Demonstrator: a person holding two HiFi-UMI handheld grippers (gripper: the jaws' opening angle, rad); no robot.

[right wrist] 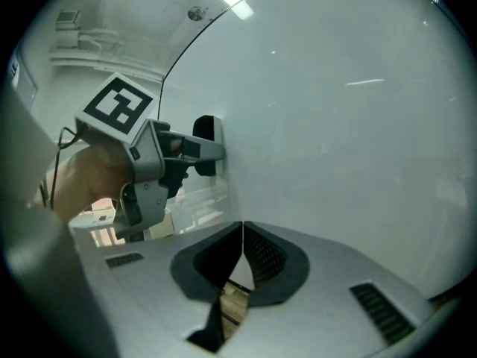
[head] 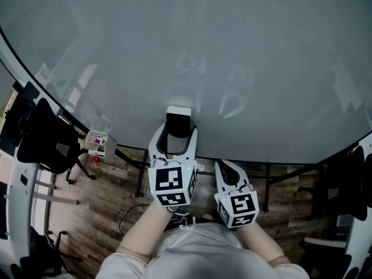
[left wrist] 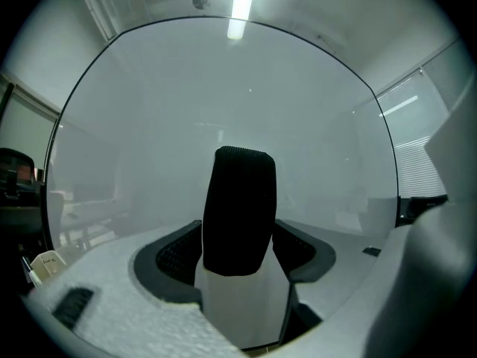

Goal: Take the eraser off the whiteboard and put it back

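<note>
The eraser [head: 179,124], black with a white back, sticks on the whiteboard [head: 244,51] near its lower edge. My left gripper [head: 176,133] is open, its jaws standing on either side of the eraser with a gap at each pad. In the left gripper view the eraser [left wrist: 238,207] rises between the spread jaws of that gripper [left wrist: 237,258], against the whiteboard [left wrist: 223,88]. My right gripper [head: 225,166] hangs shut to the right, slightly lower, holding nothing. The right gripper view shows its own jaws [right wrist: 242,256] pressed together, and the left gripper [right wrist: 195,152] at the eraser [right wrist: 210,134].
Below the board lies a wooden floor [head: 110,202] with the board's dark stand legs [head: 267,182]. A black chair [head: 46,138] stands at the left, next to a small box [head: 97,143]. More dark chairs [head: 343,185] sit at the right.
</note>
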